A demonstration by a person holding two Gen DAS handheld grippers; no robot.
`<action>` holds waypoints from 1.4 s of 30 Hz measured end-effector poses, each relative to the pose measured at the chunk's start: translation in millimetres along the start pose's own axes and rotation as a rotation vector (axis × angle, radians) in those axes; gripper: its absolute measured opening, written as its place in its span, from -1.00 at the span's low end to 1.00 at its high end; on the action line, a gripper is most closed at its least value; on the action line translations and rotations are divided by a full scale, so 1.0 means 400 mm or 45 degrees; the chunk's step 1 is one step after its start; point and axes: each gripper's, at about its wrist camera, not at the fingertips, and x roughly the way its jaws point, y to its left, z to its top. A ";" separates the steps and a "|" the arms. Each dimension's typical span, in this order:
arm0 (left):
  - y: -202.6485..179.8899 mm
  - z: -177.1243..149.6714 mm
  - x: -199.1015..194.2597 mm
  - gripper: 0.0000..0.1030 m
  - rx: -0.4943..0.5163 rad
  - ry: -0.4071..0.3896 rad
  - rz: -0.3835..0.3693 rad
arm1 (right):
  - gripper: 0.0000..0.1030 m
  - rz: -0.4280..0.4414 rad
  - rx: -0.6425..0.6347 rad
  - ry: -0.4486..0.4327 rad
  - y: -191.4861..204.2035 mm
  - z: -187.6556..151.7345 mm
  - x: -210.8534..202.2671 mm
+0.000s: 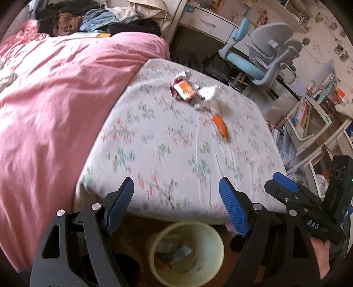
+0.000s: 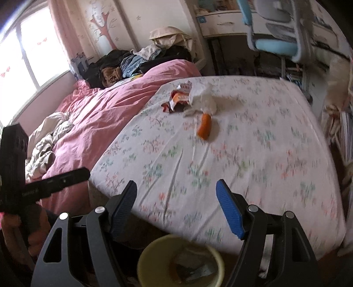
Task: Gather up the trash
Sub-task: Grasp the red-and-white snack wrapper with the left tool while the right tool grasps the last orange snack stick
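Note:
Trash lies on the floral bed sheet [image 1: 167,141]: an orange-red snack wrapper [image 1: 184,88], crumpled white paper [image 1: 209,95] and an orange sausage-like packet [image 1: 220,127]. They also show in the right wrist view: wrapper [image 2: 178,99], white paper [image 2: 204,102], orange packet [image 2: 204,127]. A pale yellow bin [image 1: 186,253] [image 2: 178,262] with some trash inside stands on the floor at the bed's foot. My left gripper [image 1: 176,205] is open and empty above the bin. My right gripper [image 2: 176,205] is open and empty too, beside the left one [image 1: 284,187].
A pink duvet [image 1: 55,99] covers the bed's left side, with piled clothes [image 1: 99,19] at the head. A grey and blue desk chair [image 1: 264,57], a desk and bookshelves [image 1: 308,123] stand to the right.

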 end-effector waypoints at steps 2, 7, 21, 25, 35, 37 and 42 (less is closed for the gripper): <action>0.006 0.037 0.015 0.48 0.002 -0.014 0.007 | 0.38 -0.015 -0.043 0.020 -0.003 0.031 0.025; 0.018 0.158 0.088 0.48 -0.038 -0.020 0.038 | 0.38 -0.038 -0.082 0.049 -0.027 0.090 0.100; -0.002 0.437 0.388 0.48 -0.035 0.015 0.095 | 0.32 -0.046 -0.004 0.161 -0.100 0.172 0.297; -0.012 0.493 0.470 0.51 0.002 0.021 0.142 | 0.31 -0.027 -0.015 0.167 -0.111 0.183 0.309; -0.025 0.564 0.635 0.50 0.044 0.050 0.201 | -0.02 -0.019 -0.118 0.197 -0.107 0.202 0.335; -0.035 0.573 0.640 -0.22 0.061 0.060 0.124 | -0.36 -0.010 -0.114 0.207 -0.109 0.206 0.339; -0.029 0.585 0.575 -0.36 0.057 -0.023 0.070 | -0.65 0.041 -0.075 0.220 -0.120 0.202 0.331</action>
